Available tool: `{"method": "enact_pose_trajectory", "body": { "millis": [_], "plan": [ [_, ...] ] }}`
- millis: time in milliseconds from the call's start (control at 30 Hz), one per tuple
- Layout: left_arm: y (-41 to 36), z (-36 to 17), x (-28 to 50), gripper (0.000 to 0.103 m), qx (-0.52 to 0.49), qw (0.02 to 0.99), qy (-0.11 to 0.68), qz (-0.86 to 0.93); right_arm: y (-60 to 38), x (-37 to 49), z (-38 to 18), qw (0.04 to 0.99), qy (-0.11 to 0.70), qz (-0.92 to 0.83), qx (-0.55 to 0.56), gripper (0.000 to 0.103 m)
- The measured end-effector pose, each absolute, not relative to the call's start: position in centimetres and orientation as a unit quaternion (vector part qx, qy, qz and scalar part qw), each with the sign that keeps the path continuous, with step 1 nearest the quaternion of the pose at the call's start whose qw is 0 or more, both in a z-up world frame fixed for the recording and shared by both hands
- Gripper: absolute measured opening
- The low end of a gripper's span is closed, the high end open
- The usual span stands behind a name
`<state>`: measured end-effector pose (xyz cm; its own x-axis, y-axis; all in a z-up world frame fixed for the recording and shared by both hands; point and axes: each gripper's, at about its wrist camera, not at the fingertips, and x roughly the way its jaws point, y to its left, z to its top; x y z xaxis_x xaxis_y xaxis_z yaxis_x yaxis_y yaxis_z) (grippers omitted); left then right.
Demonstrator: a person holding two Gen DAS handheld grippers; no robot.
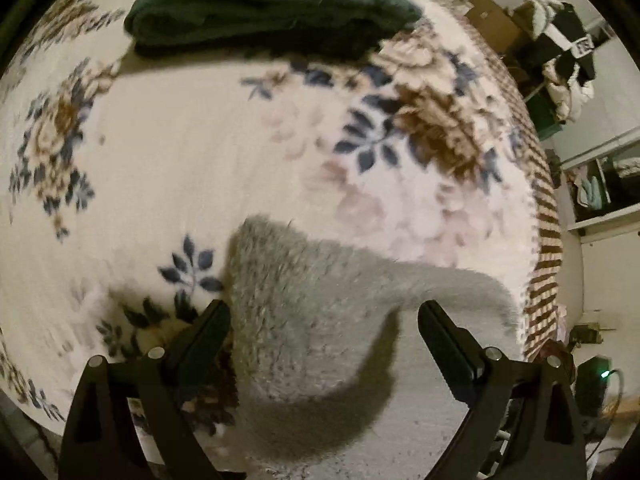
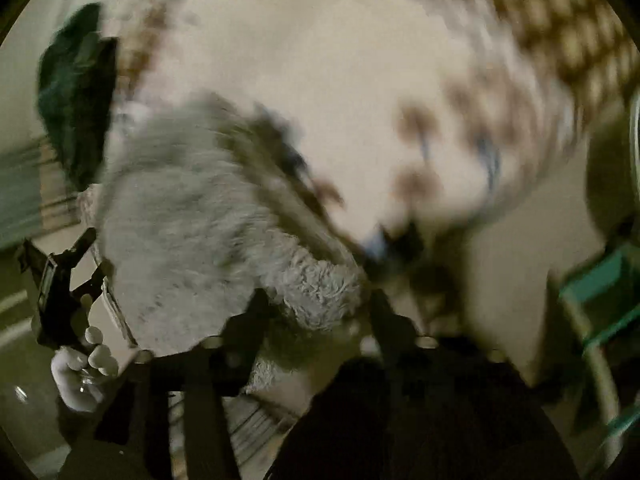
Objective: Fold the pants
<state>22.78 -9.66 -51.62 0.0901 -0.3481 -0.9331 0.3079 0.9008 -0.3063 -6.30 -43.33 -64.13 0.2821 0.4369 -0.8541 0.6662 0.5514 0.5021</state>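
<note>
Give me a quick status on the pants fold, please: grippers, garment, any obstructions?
Left gripper open, fingers astride grey fleece pants. Right gripper blurred, grip unclear. Folded green garment farther up the floral blanket, not in the way.

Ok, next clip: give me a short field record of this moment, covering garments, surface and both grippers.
surface: floral blanket on a bed
garment in work: grey fleece pants, partly lifted off the blanket
other garment: green folded cloth, far side, lying apart from the grey pants
left gripper: jaws wide apart, fleece between them, not clamped
right gripper: fleece between its jaws; too blurred to tell if it grips
left hand: white glove, holding the left gripper
image quality: right view motion-blurred
</note>
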Motion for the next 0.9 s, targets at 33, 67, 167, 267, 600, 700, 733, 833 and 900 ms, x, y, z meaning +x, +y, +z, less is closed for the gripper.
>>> {"method": "enact_pose_trajectory", "body": {
  "millis": [33, 67, 167, 267, 600, 700, 733, 833, 900],
  "plan": [
    [-9.8, -51.5, 23.0, 0.097, -0.014, 0.74, 0.634, -0.222, -43.7, -5.7, -63.1, 0.671, 0.573, -0.083, 0.463, 0.07],
    [-10.0, -51.6, 23.4, 0.097, -0.012, 0.742, 0.633, -0.221, -44.2, -4.8, -62.5, 0.688, 0.55, -0.073, 0.468, 0.076],
    [-10.4, -52.7, 24.6, 0.097, -0.013, 0.74, 0.638, -0.212, -45.3, -1.5, -63.8, 0.69, 0.532, -0.061, 0.487, 0.078],
    [-10.9, -55.1, 25.6, 0.097, -0.003, 0.728, 0.656, -0.196, -45.5, 2.7, -66.6, 0.673, 0.533, -0.032, 0.511, 0.078],
    [-6.6, -58.9, 27.0, 0.097, -0.084, 0.701, 0.692, -0.152, -46.0, 6.2, -68.2, 0.68, 0.544, -0.061, 0.487, 0.076],
    [-5.1, -56.4, 25.6, 0.097, -0.107, 0.715, 0.673, -0.156, -46.3, 3.4, -65.7, 0.691, 0.53, -0.067, 0.486, 0.076],
    [-4.3, -55.2, 24.7, 0.097, -0.119, 0.724, 0.661, -0.155, -46.3, 2.3, -65.3, 0.691, 0.53, -0.069, 0.486, 0.076],
    [-3.0, -53.1, 22.0, 0.097, -0.132, 0.736, 0.646, -0.157, -45.6, -3.1, -65.4, 0.658, 0.542, -0.07, 0.517, 0.076],
    [-2.5, -52.7, 20.2, 0.097, -0.135, 0.734, 0.647, -0.156, -44.3, -6.2, -67.5, 0.608, 0.552, -0.064, 0.567, 0.076]
  ]
}}
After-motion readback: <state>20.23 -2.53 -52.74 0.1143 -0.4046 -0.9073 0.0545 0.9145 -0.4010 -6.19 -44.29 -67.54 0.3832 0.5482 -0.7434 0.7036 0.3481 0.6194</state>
